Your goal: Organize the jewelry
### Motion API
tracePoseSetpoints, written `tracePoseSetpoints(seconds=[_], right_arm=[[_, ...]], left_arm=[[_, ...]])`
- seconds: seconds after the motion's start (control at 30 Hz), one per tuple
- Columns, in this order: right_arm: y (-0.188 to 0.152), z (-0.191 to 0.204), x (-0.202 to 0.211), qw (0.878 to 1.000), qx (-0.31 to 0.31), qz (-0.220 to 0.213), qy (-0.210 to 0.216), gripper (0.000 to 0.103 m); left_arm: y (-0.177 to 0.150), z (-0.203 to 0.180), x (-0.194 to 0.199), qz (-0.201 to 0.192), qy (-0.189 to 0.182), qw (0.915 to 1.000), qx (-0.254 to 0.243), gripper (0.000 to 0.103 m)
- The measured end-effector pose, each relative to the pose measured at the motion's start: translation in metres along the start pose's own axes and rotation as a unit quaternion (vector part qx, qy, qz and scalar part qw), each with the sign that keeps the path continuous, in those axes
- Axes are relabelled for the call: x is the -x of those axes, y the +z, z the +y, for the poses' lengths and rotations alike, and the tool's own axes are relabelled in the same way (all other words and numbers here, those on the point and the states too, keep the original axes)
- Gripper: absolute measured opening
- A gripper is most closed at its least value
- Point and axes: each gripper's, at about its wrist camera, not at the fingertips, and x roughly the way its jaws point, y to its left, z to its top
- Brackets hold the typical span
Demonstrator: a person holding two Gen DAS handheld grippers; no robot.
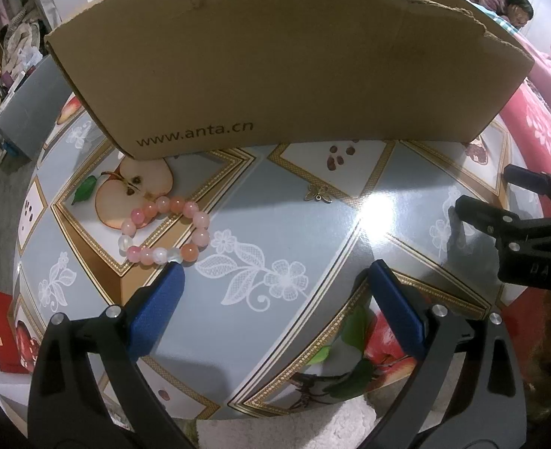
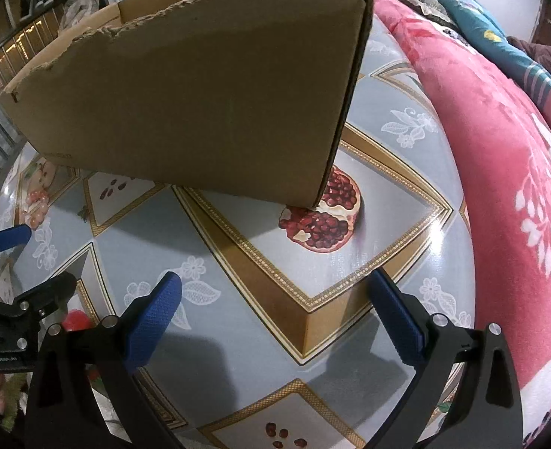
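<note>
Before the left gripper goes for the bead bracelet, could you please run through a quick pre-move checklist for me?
1. Left gripper open and empty: ok.
2. Bracelet in full view, lying flat on the table, just ahead of the left fingertip: ok.
3. Bracelet centred between the fingers: not ok, it lies off to the left.
4. Right gripper open, empty and clear of the bracelet: ok.
5. Cardboard box open at the top: ok; what is inside: cannot tell.
6. Small metal charm apart from the bracelet, out of the path: ok.
</note>
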Motion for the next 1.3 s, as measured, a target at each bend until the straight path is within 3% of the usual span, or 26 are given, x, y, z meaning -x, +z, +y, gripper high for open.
tracePoseSetpoints(seconds=[0.77,1.3], right_arm=[[0.011,0.005,-0.005,1.0,-0.001,0.023,-0.004,0.097],[0.006,0.005,-0.004,1.0,-0.01,0.01,-0.008,0.097]], left_arm=[[0.009,-0.002,-0.003,0.022,0.004,0.9997,0.003,0.096],[0.012,-0.003,-0.003,0.02,0.004,0.9998,0.002,0.096]])
